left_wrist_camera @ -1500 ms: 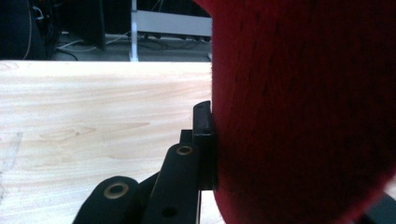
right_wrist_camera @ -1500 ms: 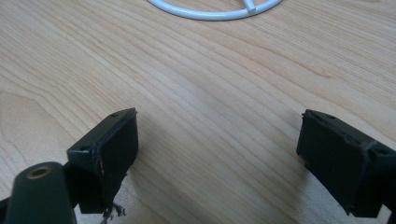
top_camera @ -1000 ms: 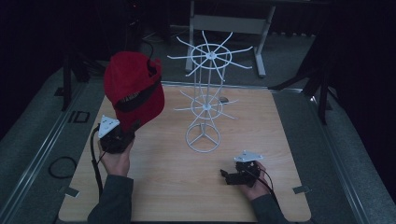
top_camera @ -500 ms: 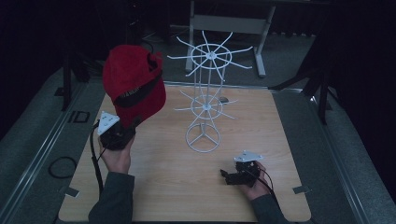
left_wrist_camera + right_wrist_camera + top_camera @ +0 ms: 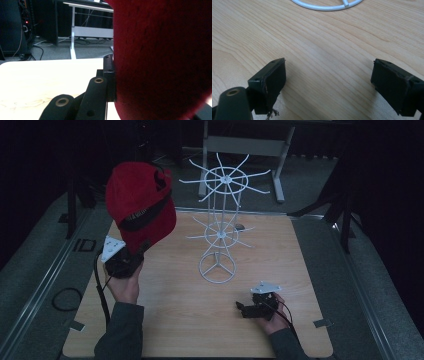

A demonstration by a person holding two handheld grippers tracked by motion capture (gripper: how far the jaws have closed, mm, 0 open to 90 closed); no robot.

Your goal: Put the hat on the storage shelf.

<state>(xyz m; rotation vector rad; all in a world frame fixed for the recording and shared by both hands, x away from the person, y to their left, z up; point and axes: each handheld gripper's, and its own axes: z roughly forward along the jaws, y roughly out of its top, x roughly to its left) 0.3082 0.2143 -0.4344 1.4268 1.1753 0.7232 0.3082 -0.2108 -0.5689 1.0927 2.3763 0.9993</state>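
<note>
My left gripper holds a red cap with a black band up over the table's left side and is shut on its lower edge. In the left gripper view the red cap covers the right half, pressed against one black jaw, and the left gripper has its other jaw hidden behind the fabric. A white wire rack with two tiers of spokes stands mid-table, to the right of the cap. My right gripper rests on the table near the front right, open with nothing between its fingers.
The rack's ring base lies just ahead of my right gripper. The wooden table is edged by grey floor mats and dark stands. A white desk frame stands behind it, and a cable loop lies at the left.
My left gripper and the red cap have risen slightly and drifted a little left. The right gripper has stayed where it was.
</note>
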